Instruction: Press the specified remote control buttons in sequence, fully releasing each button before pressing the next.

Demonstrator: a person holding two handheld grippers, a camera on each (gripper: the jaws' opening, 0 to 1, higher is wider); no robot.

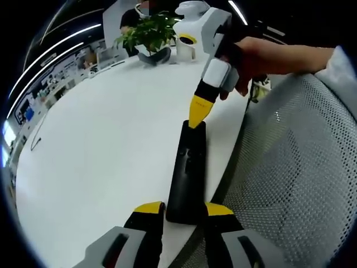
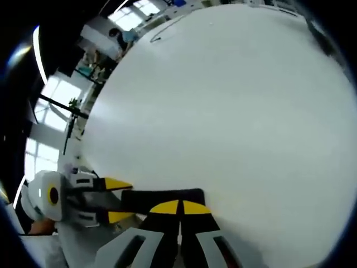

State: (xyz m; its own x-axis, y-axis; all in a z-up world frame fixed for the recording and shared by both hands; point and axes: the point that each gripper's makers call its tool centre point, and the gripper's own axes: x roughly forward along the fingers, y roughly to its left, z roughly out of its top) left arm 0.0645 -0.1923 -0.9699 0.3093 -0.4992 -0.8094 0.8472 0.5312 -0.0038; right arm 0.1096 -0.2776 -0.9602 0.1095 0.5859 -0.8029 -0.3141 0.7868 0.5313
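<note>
Left gripper view: left gripper (image 1: 184,211) clamps black remote control's (image 1: 187,170) near end, long axis running away toward closed, empty right gripper (image 1: 196,118) tip-down on its far end.

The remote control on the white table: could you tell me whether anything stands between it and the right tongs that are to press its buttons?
Nothing visible does. The right tongs, closed, have their yellow tips at the far end of the remote control; whether they touch it is unclear. The left tongs hold its near end on the table.
</note>
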